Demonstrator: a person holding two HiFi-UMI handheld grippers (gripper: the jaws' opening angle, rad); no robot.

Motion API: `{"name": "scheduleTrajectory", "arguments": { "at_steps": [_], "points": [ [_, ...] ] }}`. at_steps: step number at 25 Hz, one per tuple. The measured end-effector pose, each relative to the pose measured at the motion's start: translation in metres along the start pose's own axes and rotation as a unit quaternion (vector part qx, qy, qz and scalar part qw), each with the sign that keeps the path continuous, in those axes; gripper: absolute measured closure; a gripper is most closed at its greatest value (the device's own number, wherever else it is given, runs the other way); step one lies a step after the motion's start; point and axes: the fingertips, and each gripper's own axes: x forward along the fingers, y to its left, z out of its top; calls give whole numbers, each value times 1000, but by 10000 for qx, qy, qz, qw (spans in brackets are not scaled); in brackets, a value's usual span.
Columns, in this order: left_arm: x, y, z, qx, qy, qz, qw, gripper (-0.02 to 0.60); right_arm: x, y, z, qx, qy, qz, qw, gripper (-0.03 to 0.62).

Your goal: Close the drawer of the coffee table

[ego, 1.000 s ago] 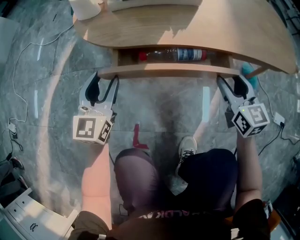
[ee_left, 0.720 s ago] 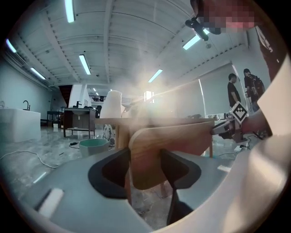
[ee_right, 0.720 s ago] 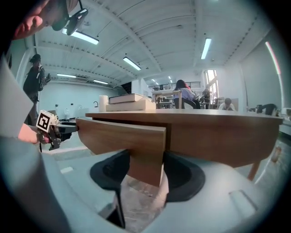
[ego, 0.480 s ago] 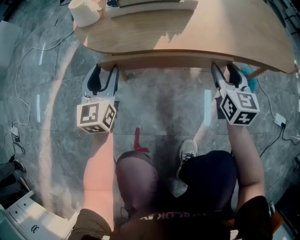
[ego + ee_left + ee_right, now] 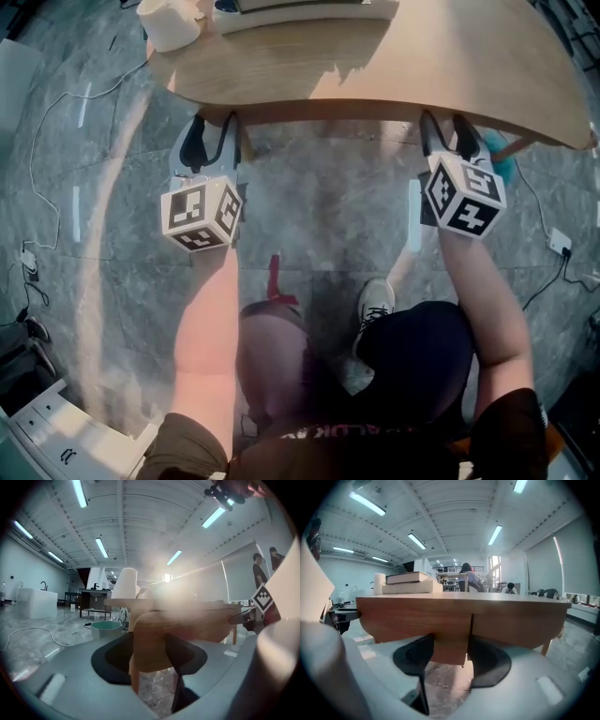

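- The coffee table (image 5: 375, 66) fills the 12 o'clock side of the head view, and the person sits at 6 o'clock facing it.
- The drawer (image 5: 408, 616) sits pushed in under the table top. Its wooden front lies level with the table's side band, with only a thin upright seam showing beside it in the right gripper view.
- The left gripper (image 5: 214, 127) is between 10 and 11 o'clock in the head view, its tips up against the table's near edge. Its fingers (image 5: 185, 653) stand apart, and the wooden front shows in the gap between them without being pinched.
- The right gripper (image 5: 442, 127) is at about 2 o'clock, also tight against the near edge. Its fingers (image 5: 490, 660) are spread as well, with the lower edge of the wood showing between them and nothing clamped.
- Both grippers point toward 12 o'clock, well apart from each other, one near each end of the drawer.
- A stack of books (image 5: 300, 9) lies on the table top at 12 o'clock, with a white cup (image 5: 169, 21) at 11 o'clock.
- A shoe (image 5: 375, 300) rests on the grey stone floor (image 5: 328, 206) just below the middle, and a cable (image 5: 56, 112) trails at 10 o'clock.
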Motion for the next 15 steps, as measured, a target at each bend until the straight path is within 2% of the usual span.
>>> {"name": "scheduleTrajectory", "arguments": {
  "at_steps": [4, 15],
  "points": [
    [9, 2, 1, -74, 43, 118, 9999, 373, 11, -1, 0, 341, 83, -66, 9994, 370],
    [12, 4, 1, -104, -59, 175, 9998, 373, 12, 0, 3, 271, -51, -125, 9995, 370]
  ]
}}
